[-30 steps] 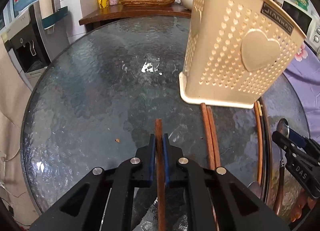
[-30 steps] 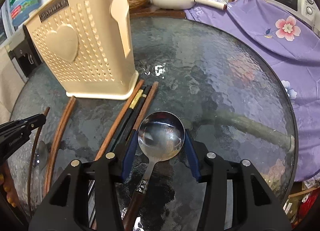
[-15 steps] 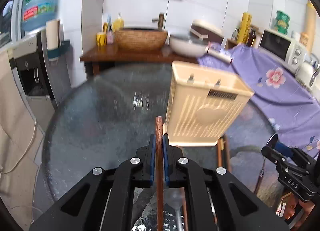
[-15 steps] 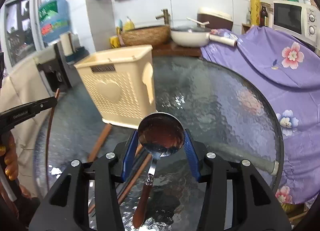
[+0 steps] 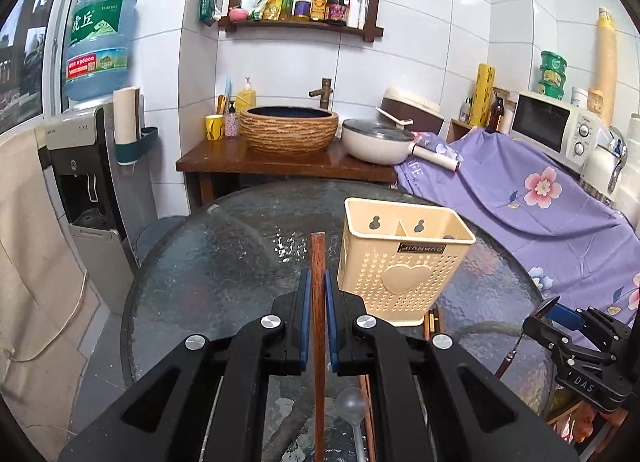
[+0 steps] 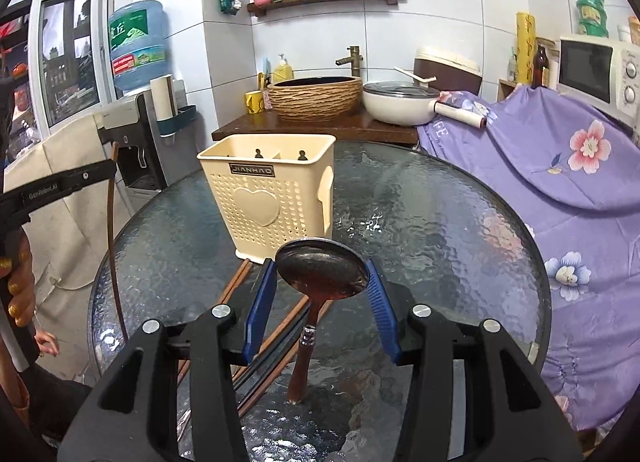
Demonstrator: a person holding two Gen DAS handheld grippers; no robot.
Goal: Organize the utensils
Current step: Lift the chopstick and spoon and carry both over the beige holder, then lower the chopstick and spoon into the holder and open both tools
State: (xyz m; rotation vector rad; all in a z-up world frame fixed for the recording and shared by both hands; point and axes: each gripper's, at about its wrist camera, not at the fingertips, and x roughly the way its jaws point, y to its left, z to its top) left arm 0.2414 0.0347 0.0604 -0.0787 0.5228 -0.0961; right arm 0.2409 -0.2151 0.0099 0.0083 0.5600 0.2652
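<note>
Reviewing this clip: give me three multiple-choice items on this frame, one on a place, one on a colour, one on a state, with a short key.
1. Where does the utensil holder stand?
A. on the glass table
B. on the wooden counter
C. on the purple cloth

2. What colour are the pads of the right gripper?
A. red
B. blue
C. white

3. What does the left gripper hold?
A. nothing, wide open
B. a fork
C. a wooden chopstick

Key: 1 A, its base sits on the glass. 2 B, blue pads flank the metal spoon. 3 C, the stick is pinched between its pads.
</note>
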